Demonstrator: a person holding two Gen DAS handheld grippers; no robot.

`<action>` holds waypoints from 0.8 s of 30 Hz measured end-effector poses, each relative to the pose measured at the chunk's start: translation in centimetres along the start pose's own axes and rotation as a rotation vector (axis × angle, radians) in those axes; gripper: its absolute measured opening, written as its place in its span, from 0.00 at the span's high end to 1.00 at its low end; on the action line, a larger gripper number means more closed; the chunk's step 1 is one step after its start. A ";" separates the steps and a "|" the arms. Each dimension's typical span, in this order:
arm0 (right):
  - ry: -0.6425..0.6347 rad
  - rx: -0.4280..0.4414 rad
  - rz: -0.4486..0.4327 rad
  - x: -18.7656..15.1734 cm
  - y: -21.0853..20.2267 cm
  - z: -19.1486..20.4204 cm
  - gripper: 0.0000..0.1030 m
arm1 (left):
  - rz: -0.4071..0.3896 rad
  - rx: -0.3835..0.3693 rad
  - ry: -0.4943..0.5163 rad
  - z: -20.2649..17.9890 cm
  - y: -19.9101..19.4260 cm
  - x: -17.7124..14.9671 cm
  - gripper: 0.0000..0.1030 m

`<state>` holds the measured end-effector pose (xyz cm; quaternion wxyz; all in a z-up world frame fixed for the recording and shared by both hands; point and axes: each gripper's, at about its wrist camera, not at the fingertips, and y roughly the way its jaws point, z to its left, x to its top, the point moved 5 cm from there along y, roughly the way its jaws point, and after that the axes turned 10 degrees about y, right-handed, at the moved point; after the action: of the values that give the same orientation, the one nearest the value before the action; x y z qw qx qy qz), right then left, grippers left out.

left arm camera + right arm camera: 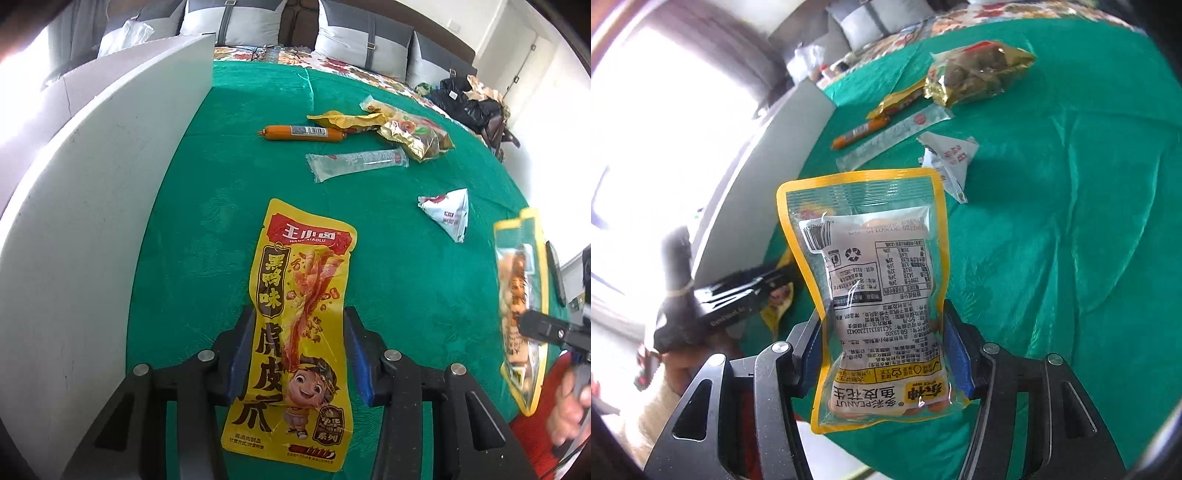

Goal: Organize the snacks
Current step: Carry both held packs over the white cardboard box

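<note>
My left gripper [299, 343] is shut on a long yellow chicken-feet snack packet [295, 295], its blue pads pressing both side edges above the green cloth [221, 184]. In the right wrist view my right gripper [882, 339] is shut on a yellow-rimmed clear peanut bag [879, 280], pinched in at the waist and held upright with its back label facing the camera. The same peanut bag [521, 288] shows blurred at the right edge of the left wrist view. The left gripper's body [738, 295] lies low at the left of the right wrist view.
On the cloth beyond lie an orange sausage [303, 133], a long clear wrapper [358, 162], a white triangular packet [447, 214], a gold bag [417, 136] and a flat yellow packet [347, 120]. A tall white panel [92, 184] borders the left side. Pillows stand behind.
</note>
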<state>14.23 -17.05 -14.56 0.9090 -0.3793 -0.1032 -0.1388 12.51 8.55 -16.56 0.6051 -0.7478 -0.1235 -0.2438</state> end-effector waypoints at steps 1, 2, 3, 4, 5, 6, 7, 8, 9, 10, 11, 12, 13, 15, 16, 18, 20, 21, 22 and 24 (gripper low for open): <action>0.034 0.038 -0.020 -0.4 -0.4 -0.5 0.42 | -0.001 -0.012 -0.014 0.1 -0.1 0.0 0.57; 0.066 0.071 -0.035 -0.7 -0.9 -1.1 0.42 | -0.003 -0.024 -0.027 0.2 -0.1 0.0 0.57; 0.091 0.095 -0.046 -0.9 -1.3 -1.7 0.42 | -0.004 -0.034 -0.037 0.2 -0.2 0.0 0.57; 0.106 0.105 -0.054 -1.2 -1.6 -2.2 0.42 | -0.006 -0.043 -0.048 0.2 -0.2 0.0 0.58; 0.115 0.112 -0.064 -1.3 -2.0 -2.6 0.42 | -0.007 -0.050 -0.055 0.2 -0.3 0.1 0.58; 0.124 0.120 -0.075 -1.3 -2.4 -2.9 0.42 | -0.008 -0.058 -0.061 0.2 -0.3 0.1 0.58; 0.137 0.132 -0.090 -1.1 -2.9 -3.3 0.42 | -0.010 -0.063 -0.066 0.1 -0.4 0.1 0.59; 0.150 0.148 -0.107 -1.0 -3.4 -3.5 0.42 | -0.013 -0.068 -0.069 0.1 -0.5 0.1 0.59; 0.163 0.169 -0.126 -1.1 -4.0 -3.6 0.42 | -0.015 -0.070 -0.070 0.1 -0.6 0.1 0.59; 0.173 0.188 -0.142 -2.1 -5.1 -3.4 0.42 | -0.017 -0.068 -0.067 0.0 -0.7 0.1 0.59; 0.185 0.205 -0.154 -1.9 -5.3 -3.4 0.42 | -0.017 -0.068 -0.067 0.0 -0.7 0.0 0.59; 0.197 0.220 -0.161 -1.8 -5.5 -3.5 0.42 | -0.017 -0.069 -0.068 0.0 -0.8 0.0 0.59; 0.207 0.229 -0.165 -1.6 -5.4 -3.5 0.42 | -0.019 -0.073 -0.071 0.1 -0.8 0.1 0.59; 0.225 0.242 -0.163 -1.7 -5.2 -3.5 0.42 | -0.024 -0.082 -0.075 0.0 -1.0 0.1 0.59; 0.233 0.247 -0.163 -1.7 -4.7 -2.8 0.42 | -0.029 -0.085 -0.075 0.0 -1.2 0.2 0.59; 0.233 0.244 -0.168 -1.7 -4.6 -2.6 0.42 | -0.040 -0.094 -0.072 -0.2 -1.5 0.3 0.59; 0.197 0.192 -0.176 -2.0 -4.6 -2.2 0.42 | -0.051 -0.104 -0.065 -0.5 -2.0 0.3 0.59; 0.164 0.143 -0.181 -1.9 -4.5 -1.9 0.42 | -0.056 -0.111 -0.060 -0.7 -2.2 0.4 0.59; 0.137 0.110 -0.186 -1.9 -4.3 -1.6 0.42 | -0.060 -0.115 -0.056 -0.9 -2.4 0.4 0.59; 0.108 0.082 -0.190 -1.9 -4.0 -1.3 0.42 | -0.072 -0.127 -0.053 -1.2 -3.0 0.5 0.59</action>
<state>11.24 -20.30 -13.36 0.9107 -0.3224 -0.0949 -0.2402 11.26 8.00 -13.56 0.5436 -0.7860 -0.1505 -0.2531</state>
